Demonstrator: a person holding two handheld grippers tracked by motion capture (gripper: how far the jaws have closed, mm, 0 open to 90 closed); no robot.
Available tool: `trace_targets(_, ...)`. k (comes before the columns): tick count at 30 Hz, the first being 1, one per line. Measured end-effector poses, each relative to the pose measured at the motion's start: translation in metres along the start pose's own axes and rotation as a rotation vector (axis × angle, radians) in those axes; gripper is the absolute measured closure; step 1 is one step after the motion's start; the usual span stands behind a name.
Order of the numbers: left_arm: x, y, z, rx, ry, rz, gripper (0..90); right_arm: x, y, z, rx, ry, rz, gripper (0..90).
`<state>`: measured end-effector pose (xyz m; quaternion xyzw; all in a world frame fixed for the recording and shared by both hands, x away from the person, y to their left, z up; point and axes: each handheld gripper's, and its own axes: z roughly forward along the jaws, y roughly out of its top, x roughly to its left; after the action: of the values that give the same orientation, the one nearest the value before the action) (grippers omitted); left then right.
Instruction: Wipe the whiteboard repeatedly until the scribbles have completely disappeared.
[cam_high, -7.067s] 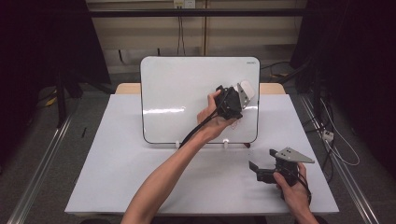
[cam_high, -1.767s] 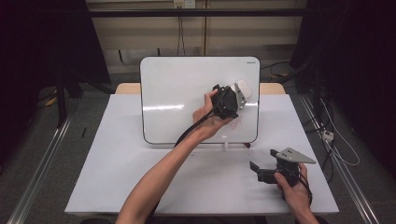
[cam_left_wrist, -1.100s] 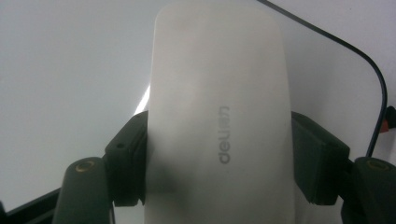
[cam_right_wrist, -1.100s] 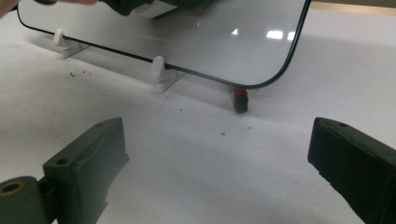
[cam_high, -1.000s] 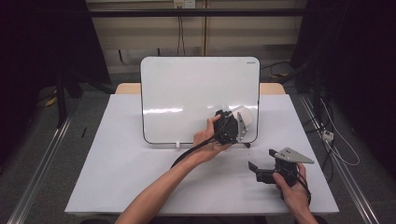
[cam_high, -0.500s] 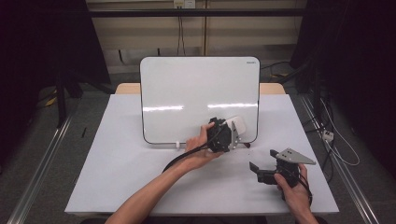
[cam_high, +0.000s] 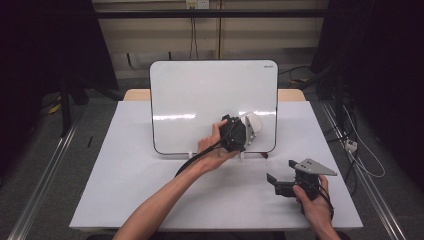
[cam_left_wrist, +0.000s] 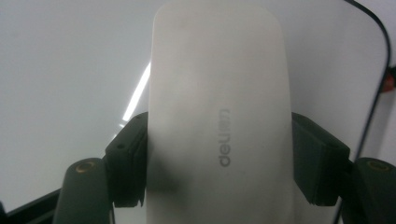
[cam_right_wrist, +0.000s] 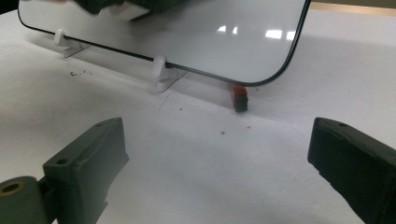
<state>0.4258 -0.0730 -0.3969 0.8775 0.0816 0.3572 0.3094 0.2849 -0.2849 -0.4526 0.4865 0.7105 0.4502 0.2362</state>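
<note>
Gripping the white eraser (cam_left_wrist: 219, 116) against the whiteboard (cam_high: 200, 100), left gripper (cam_high: 239, 134) fingers clamp it (right gripper (cam_high: 280, 181) fingers wide)

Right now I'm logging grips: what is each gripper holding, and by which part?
The left gripper holds the white eraser, its fingers clamping its two long sides near mid-length. The right gripper holds nothing; its fingers stand apart.

The left gripper (cam_high: 246, 131) with the white eraser (cam_high: 251, 123) has moved down the whiteboard (cam_high: 200, 95), from its upper right to its lower right part.
</note>
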Motion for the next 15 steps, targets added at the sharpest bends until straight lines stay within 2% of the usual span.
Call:
trace_targets(3,0.013,0.008,0.002,-0.006,0.012,-0.020,30.5,-0.001,0.000,0.000,0.000,0.000,0.003,4.0)
trace_targets(4,0.017,0.010,0.003,-0.025,0.012,-0.046,30.6,-0.001,0.000,0.000,0.000,0.000,0.004,4.0)
trace_targets(5,0.022,0.013,0.003,-0.018,0.018,-0.043,30.6,-0.001,0.000,0.000,0.000,-0.001,0.005,4.0)
trace_targets(10,0.043,0.024,0.006,-0.041,0.047,-0.108,30.5,0.000,0.000,0.001,-0.001,0.001,-0.002,4.0)
trace_targets(12,0.046,0.027,0.007,-0.040,0.050,-0.125,30.6,0.000,0.000,0.001,-0.001,0.004,-0.002,4.0)
trace_targets(15,0.043,0.027,0.008,-0.038,0.068,-0.111,30.6,-0.001,0.000,0.000,-0.001,0.001,0.005,4.0)
